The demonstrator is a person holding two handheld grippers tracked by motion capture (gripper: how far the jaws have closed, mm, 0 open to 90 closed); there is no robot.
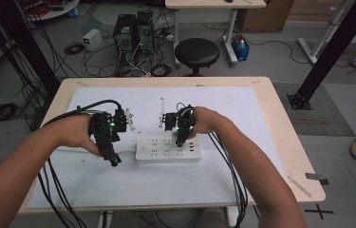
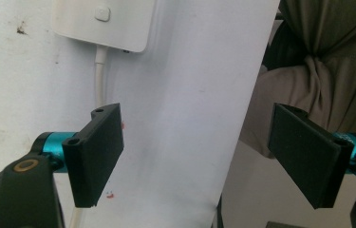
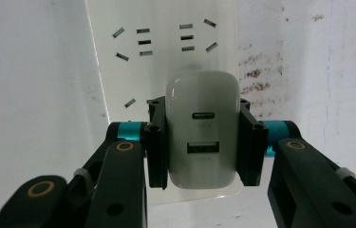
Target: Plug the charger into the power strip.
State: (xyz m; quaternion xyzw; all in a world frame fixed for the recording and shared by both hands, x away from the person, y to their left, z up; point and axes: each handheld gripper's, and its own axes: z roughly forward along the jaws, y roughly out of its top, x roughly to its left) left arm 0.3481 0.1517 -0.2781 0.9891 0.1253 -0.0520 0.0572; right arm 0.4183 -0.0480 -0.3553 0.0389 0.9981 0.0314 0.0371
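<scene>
While clamped, white charger (glossy) shows two ports.

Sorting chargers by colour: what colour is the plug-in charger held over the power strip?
White, glossy plastic charger; clearest in the right gripper view.

Right gripper over power strip; left gripper beside it
</scene>
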